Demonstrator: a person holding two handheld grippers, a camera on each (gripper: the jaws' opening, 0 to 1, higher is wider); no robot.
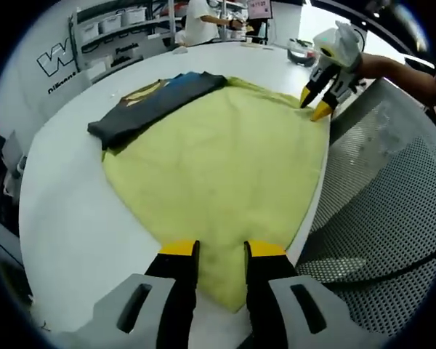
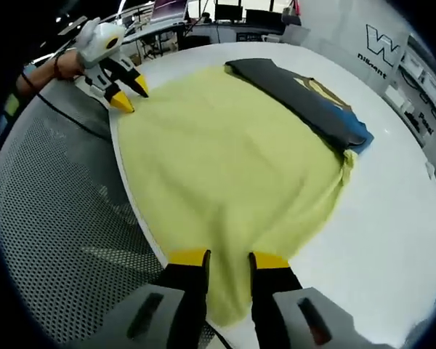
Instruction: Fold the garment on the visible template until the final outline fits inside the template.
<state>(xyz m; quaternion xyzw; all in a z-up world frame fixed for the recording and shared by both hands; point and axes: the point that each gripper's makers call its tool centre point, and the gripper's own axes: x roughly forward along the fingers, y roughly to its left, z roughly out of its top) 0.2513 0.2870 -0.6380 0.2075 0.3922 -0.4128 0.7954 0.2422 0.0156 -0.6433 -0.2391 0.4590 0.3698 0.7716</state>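
Garment: yellow garment [image 1: 218, 163] lies spread flat on the white table [image 1: 65, 218], reaching to the table's near edge; no template outline can be made out under it.
Dark pile: a folded dark garment [image 1: 156, 105] with a blue and gold print rests on the yellow cloth's far edge, overlapping it.
Left gripper: left gripper [image 1: 221, 251] sits at one near corner of the cloth, its yellow-tipped jaws a little apart with fabric lying between them; whether they pinch it I cannot tell. In the right gripper view it shows at the far corner [image 2: 127, 98].
Right gripper: right gripper [image 2: 229, 256] is at the opposite near corner, jaws likewise slightly parted over the fabric, hold unclear. It shows at the upper right of the left gripper view [image 1: 316, 104].
Surround: perforated metal surface [image 2: 54, 218] borders the table edge.
Handling: judged light, soft and limp, likely to sag and crease; best pinched at the two corners and lifted together, keeping the edge taut while folding over.
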